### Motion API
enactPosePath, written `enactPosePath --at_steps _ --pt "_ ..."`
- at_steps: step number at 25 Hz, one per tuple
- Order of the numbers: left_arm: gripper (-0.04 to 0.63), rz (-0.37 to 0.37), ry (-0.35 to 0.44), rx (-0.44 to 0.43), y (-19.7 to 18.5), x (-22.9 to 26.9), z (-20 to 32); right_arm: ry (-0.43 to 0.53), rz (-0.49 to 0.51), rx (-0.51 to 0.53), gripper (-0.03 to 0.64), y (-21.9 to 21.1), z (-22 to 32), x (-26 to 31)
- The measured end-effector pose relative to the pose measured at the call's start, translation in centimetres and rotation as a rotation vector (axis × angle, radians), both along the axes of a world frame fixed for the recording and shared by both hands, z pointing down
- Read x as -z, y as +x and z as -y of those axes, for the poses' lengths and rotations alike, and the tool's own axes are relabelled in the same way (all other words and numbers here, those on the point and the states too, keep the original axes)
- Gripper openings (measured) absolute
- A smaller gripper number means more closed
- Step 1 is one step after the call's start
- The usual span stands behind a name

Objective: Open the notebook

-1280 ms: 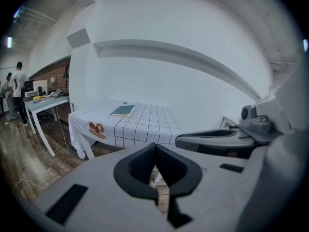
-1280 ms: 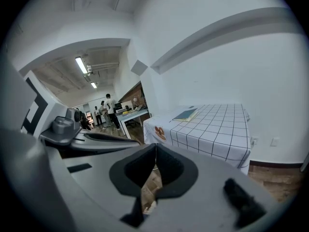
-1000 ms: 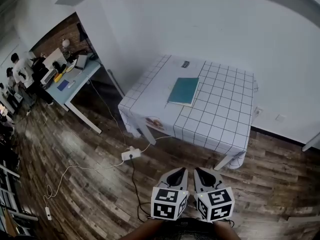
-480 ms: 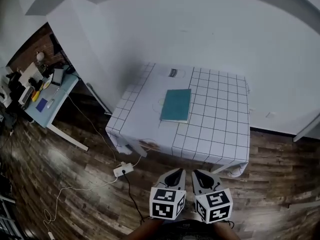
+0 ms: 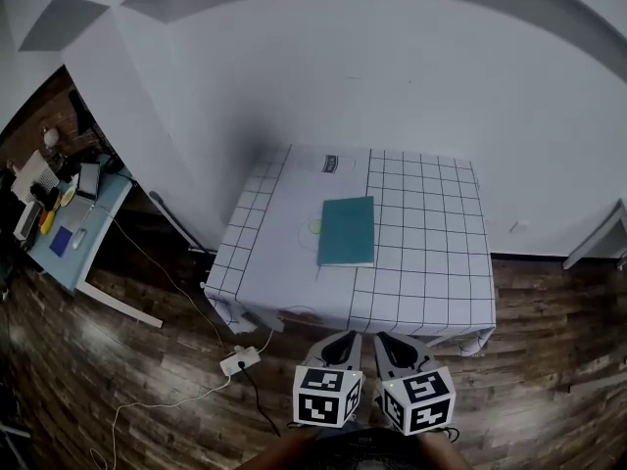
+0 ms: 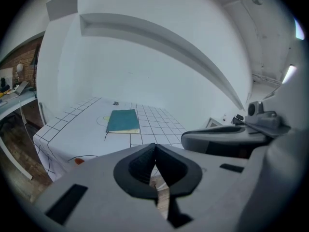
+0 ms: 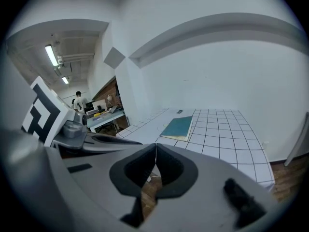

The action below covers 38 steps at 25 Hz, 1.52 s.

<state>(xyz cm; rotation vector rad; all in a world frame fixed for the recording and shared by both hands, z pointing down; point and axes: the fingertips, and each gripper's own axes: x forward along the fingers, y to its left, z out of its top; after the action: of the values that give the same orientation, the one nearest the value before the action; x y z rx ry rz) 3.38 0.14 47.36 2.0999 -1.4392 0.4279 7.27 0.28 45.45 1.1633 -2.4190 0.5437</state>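
The closed teal notebook (image 5: pixel 347 230) is lying near the middle of the checked table (image 5: pixel 431 262), a little toward its left edge. The left gripper (image 5: pixel 343 339) and right gripper (image 5: pixel 385 341) are hovering side by side over the wood floor (image 5: pixel 147 346), just off the table's near edge.

left gripper (image 5: pixel 345 338) & right gripper (image 5: pixel 390 340) are held side by side, low in front of the body, both angled fwd & down. each has its jaws pressed together w/ nothing between them. tips sit close but apart.
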Motion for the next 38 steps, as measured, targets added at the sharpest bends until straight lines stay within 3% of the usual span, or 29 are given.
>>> enactPosePath --at_steps 10,25,38 --pt "0.011 -0.013 0.009 -0.028 -1.4 0.0 1.5 0.007 0.01 -0.052 0.014 -1.1 2.0 -0.2" --pt "0.011 0.07 0.009 -0.017 -2.1 -1.2 8.0 0.017 0.089 -0.064 0.014 -1.4 9.7 -1.7" --pt "0.011 0.109 -0.062 -0.023 -2.0 -4.1 14.9 -0.078 0.104 -0.063 0.014 -1.0 16.6 -6.0"
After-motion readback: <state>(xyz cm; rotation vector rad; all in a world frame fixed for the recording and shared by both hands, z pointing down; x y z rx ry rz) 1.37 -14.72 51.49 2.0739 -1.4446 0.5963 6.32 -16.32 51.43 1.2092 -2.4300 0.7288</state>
